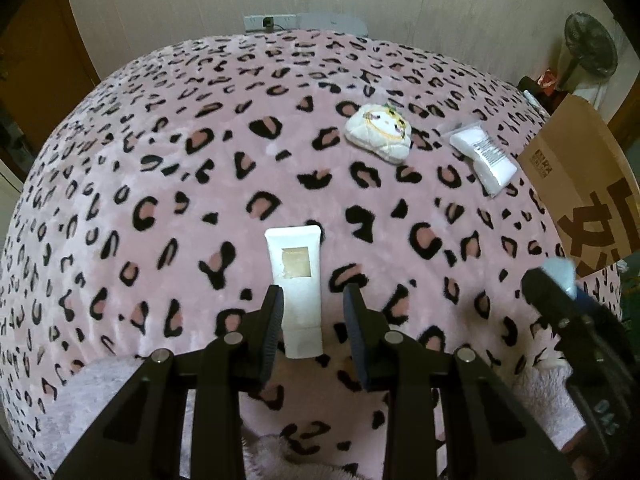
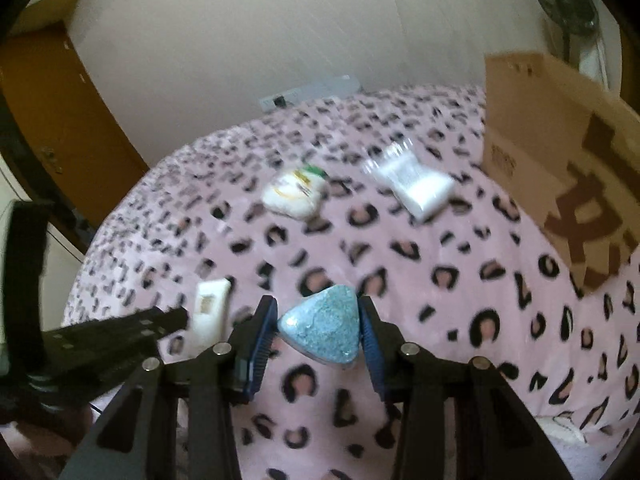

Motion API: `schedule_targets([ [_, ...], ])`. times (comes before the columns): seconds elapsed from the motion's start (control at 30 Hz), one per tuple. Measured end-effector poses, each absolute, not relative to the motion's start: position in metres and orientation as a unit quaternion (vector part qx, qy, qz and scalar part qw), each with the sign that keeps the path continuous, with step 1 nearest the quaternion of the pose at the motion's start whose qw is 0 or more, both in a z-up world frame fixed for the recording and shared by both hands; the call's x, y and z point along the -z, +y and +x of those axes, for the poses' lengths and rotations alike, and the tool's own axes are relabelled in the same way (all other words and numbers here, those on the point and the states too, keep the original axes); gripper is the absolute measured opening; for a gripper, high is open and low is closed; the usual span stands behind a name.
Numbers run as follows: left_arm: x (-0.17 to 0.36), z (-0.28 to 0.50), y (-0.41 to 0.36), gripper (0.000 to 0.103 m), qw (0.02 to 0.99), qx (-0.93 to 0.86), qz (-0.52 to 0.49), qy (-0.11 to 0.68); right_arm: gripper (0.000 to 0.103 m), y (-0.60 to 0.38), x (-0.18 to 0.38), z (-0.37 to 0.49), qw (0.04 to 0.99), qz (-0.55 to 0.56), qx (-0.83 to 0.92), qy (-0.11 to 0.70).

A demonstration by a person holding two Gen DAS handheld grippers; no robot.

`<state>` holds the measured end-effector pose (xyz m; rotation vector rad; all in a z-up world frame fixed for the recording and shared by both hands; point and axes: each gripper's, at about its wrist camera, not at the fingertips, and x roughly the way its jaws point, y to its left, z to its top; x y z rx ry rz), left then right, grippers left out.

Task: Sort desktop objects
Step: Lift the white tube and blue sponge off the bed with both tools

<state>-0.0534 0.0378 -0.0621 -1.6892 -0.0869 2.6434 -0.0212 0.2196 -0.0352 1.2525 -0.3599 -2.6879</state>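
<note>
My right gripper [image 2: 319,322] is shut on a pale blue, speckled triangular sponge [image 2: 324,324], held above the pink leopard-print blanket [image 2: 440,320]. In the left wrist view, the same sponge [image 1: 560,274] shows at the right edge, on the tip of the right gripper [image 1: 554,282]. A white tube [image 1: 298,280] lies on the blanket, its cap end between the fingers of my left gripper [image 1: 314,298]. That gripper's jaws stand narrowly apart. The tube touches the left finger, and blanket shows beside the right one. The tube [image 2: 210,312] is blurred beside the left gripper's tip.
A white plush toy [image 1: 378,134] and a clear bag of white pads [image 1: 484,156] lie farther back. An open cardboard box [image 1: 584,184] stands at the blanket's right edge. A fan [image 1: 590,46] and a wall socket strip [image 1: 270,23] are beyond.
</note>
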Motion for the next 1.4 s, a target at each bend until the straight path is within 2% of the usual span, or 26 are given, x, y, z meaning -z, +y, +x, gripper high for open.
schedule_targets([
  [0.07,0.057,-0.050,0.036,0.027,0.000,-0.844,-0.536,-0.028,0.041,0.215,0.025,-0.019,0.083,0.409,0.901,-0.118],
  [0.27,0.043,-0.038,0.031,0.026,-0.002,-0.850,-0.526,-0.028,0.041,0.203,0.000,-0.008,0.099,0.388,0.909,-0.114],
  [0.43,0.036,-0.029,0.029,0.019,0.001,-0.853,-0.521,-0.030,0.041,0.199,-0.007,0.002,0.101,0.381,0.912,-0.113],
  [0.63,0.037,-0.025,0.032,0.019,0.006,-0.851,-0.524,-0.030,0.041,0.199,-0.012,0.009,0.099,0.375,0.915,-0.110],
  [0.7,0.043,-0.027,0.035,0.027,0.013,-0.848,-0.529,-0.025,0.041,0.201,-0.012,0.011,0.096,0.374,0.916,-0.111],
  [0.77,0.053,-0.033,0.038,0.066,0.017,-0.844,-0.535,-0.022,0.041,0.203,-0.011,0.011,0.093,0.376,0.915,-0.112],
  [0.83,0.067,-0.040,0.043,0.072,0.023,-0.846,-0.532,-0.017,0.041,0.207,-0.007,0.010,0.089,0.379,0.914,-0.115],
  [0.97,0.107,-0.071,0.047,0.072,0.027,-0.828,-0.559,-0.023,0.041,0.213,0.002,0.005,0.083,0.389,0.910,-0.121],
  [1.2,0.160,-0.103,0.041,0.071,-0.025,-0.813,-0.581,-0.035,0.041,0.222,0.021,-0.006,0.078,0.411,0.899,-0.130],
  [1.23,0.160,-0.101,0.043,0.067,-0.026,-0.816,-0.577,-0.030,0.041,0.223,0.023,-0.007,0.077,0.413,0.898,-0.132],
  [1.27,0.159,-0.099,0.046,0.055,-0.026,-0.821,-0.571,-0.021,0.041,0.225,0.025,-0.009,0.076,0.414,0.897,-0.134],
  [1.3,0.159,-0.096,0.050,0.050,-0.026,-0.824,-0.566,-0.009,0.041,0.225,0.027,-0.010,0.076,0.416,0.896,-0.136],
  [1.33,0.158,-0.094,0.053,0.039,-0.026,-0.827,-0.562,0.000,0.041,0.226,0.028,-0.011,0.076,0.417,0.895,-0.138],
  [1.4,0.156,-0.091,0.055,0.038,-0.027,-0.830,-0.557,0.008,0.041,0.227,0.030,-0.012,0.077,0.420,0.893,-0.140],
])
